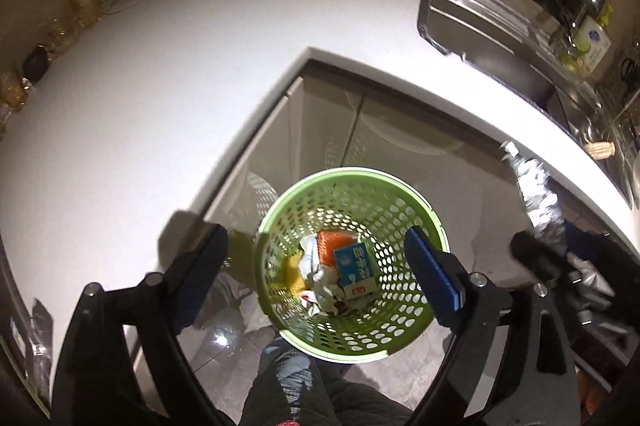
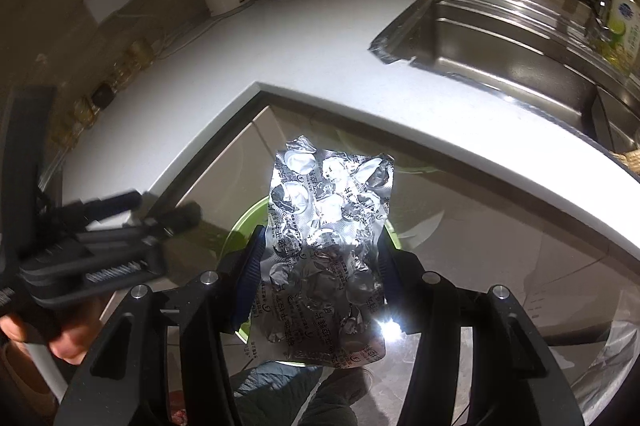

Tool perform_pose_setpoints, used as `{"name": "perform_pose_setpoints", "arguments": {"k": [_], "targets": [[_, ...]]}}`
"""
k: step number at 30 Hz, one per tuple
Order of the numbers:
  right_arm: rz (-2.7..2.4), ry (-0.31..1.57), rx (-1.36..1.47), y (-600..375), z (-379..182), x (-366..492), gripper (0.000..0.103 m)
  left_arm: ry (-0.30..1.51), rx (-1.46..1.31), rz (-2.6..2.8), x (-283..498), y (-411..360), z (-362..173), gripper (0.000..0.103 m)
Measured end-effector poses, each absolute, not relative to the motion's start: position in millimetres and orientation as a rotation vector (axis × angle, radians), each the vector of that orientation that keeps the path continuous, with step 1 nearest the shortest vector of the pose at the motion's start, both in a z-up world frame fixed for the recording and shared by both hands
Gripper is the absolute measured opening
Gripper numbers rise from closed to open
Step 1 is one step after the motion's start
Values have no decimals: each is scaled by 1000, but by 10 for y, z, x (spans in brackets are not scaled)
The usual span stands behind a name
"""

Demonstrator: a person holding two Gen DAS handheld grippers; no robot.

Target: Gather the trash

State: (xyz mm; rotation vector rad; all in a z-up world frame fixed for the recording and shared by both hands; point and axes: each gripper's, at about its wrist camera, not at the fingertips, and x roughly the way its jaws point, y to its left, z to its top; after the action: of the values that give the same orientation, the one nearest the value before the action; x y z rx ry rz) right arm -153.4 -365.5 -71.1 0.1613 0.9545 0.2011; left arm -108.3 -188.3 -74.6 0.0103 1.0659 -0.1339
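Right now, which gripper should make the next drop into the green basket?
Right. The right gripper holds the foil blister pack above the green basket; the left gripper is open and empty.

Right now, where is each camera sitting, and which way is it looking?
Left wrist view: rides the open left gripper, looking down into the round green plastic basket of trash; a trouser leg shows below.
Right wrist view: rides the right gripper, which clamps the crumpled silver foil pill sheet; a hand shows at left.
Both see the white countertop, steel sink and basket.
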Motion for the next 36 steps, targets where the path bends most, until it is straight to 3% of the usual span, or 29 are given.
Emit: {"name": "perform_pose_setpoints", "arguments": {"k": [8,12,16,23,36], "targets": [[276,1083,95,-3263,-1404,-1294,56,1071,20,-77,-1057,-1672,-784,88],[284,1161,102,-3178,-1718,-1207,87,1093,17,-57,-1030,-1576,-866,88],[243,1177,117,-3216,-1760,-1171,94,1105,17,-50,-989,-1539,-894,88],[164,1080,185,-3486,-1202,-1135,96,1063,9,-37,-958,-1523,-677,88],[160,763,108,-3522,356,-1367,100,810,10,3,-1186,-1494,507,91]]}}
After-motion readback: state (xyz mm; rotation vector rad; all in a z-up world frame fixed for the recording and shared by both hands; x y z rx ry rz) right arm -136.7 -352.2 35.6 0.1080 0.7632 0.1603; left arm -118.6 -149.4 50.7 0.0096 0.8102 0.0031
